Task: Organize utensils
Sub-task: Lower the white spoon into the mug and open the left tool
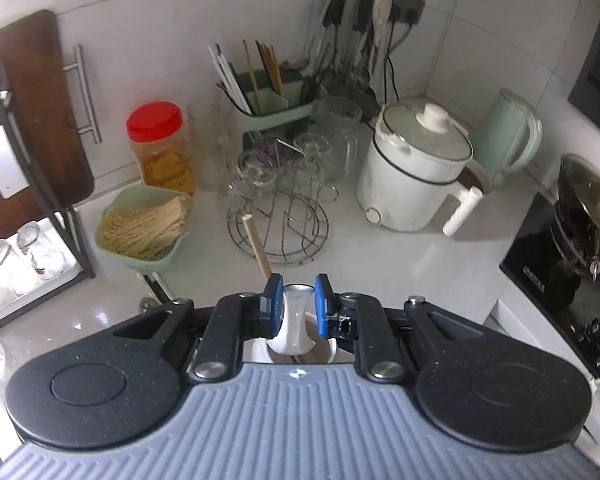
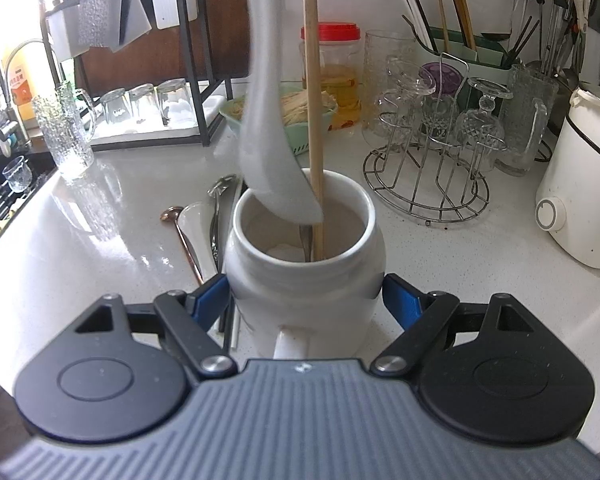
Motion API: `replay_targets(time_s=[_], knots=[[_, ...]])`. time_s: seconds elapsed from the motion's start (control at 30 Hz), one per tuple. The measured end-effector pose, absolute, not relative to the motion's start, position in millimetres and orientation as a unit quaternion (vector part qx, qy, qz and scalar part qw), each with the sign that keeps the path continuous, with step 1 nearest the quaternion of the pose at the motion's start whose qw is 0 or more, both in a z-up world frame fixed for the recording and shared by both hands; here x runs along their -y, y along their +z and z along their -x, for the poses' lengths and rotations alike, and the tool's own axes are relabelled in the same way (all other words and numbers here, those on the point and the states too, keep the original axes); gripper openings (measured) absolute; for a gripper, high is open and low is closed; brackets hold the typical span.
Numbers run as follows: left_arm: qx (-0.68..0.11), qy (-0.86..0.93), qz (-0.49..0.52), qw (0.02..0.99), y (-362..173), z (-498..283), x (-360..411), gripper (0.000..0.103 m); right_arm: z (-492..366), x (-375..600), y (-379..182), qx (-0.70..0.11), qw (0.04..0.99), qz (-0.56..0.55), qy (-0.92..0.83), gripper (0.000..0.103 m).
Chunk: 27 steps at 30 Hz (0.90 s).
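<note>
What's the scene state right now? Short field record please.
left gripper: jaws shut on white spoon, bowl end over the jar mouth
right gripper: jaws shut on white ceramic jar
in jar: wooden stick, one metal utensil
left on counter: metal spoons, white spoon, beside the jar
step: white spoon not yet released

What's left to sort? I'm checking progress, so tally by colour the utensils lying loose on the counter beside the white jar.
Copper spoon: 1
White spoon: 1
Silver utensil: 1
Black stick: 1
White stick: 1
Total: 5
</note>
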State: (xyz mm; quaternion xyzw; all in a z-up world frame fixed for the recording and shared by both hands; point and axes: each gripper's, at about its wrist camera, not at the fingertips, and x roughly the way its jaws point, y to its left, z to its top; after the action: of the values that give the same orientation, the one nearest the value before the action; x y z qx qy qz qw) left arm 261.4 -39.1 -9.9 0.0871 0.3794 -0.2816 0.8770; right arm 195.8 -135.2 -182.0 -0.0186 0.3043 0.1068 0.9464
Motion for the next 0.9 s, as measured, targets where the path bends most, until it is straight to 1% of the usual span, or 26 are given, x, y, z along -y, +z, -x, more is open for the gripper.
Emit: replay_targets(time_s=[0.17, 0.4, 0.9], knots=[[-0.402, -0.294, -0.118, 0.859, -19.9, -272.5, 54.2, 0.019, -195.1, 135.2, -182.7, -0.302, 0.947, 0.017, 0.106, 0.086], [-0.453, -0.301, -0.156, 0.825, -38.7, -290.3, 67.2, 0.019, -194.6, 134.9, -183.0, -0.301, 0.947, 0.017, 0.106, 0.086], [-0.526, -0.303, -0.183, 0.773, -74.8, -309.9, 81.5, 0.019, -194.6, 135.2, -182.5, -0.299, 0.948, 0.02, 0.106, 0.086]])
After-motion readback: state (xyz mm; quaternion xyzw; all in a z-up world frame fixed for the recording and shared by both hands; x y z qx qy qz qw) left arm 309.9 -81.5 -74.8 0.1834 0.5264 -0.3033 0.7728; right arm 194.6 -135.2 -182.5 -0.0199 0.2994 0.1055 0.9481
